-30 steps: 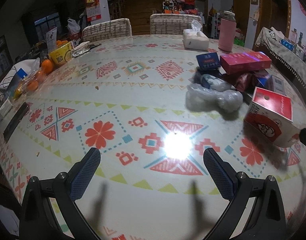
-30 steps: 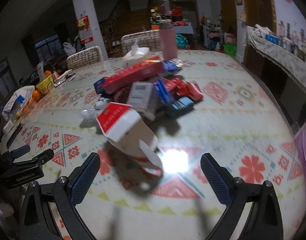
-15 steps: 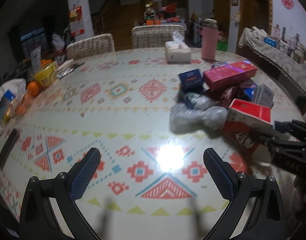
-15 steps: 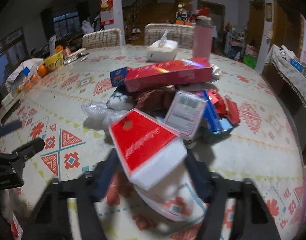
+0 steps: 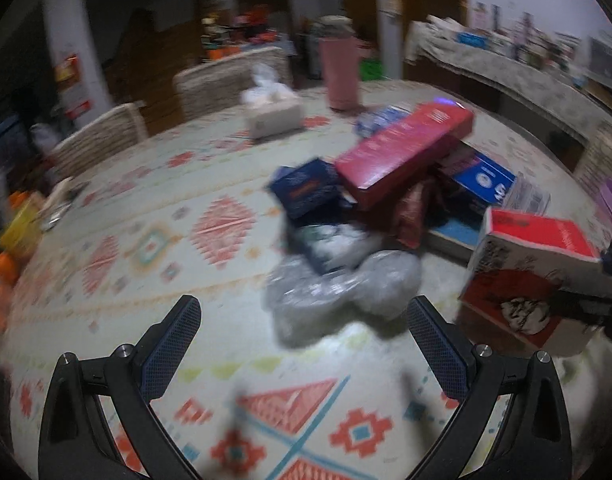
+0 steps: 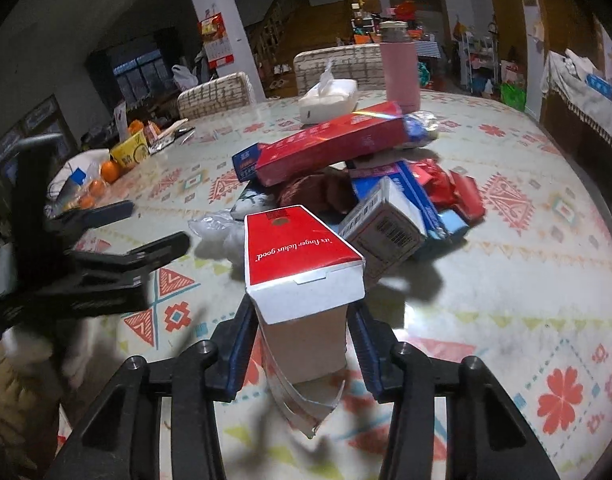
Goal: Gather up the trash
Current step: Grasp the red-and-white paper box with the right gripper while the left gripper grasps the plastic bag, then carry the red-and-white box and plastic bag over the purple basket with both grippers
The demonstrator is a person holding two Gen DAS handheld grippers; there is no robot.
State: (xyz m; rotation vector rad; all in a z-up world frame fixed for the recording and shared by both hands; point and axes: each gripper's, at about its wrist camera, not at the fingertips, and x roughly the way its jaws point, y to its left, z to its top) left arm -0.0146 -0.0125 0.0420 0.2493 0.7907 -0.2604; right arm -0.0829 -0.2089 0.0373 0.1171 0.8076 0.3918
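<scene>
My right gripper is shut on a red and white KFC box, its pads pressed on both sides; the box also shows at the right of the left wrist view. Behind it lies a trash pile: a long red box, a dark blue box, a blue and white carton, red wrappers. My left gripper is open and empty, just short of a crumpled clear plastic bag. It also shows at the left of the right wrist view.
A patterned tablecloth covers the table. A tissue box and a pink bottle stand behind the pile. Oranges and a yellow tub sit at the far left. Chairs stand at the far edge.
My right gripper closed on the KFC box and holds it. My left gripper moved right and forward toward the plastic bag, staying open.
</scene>
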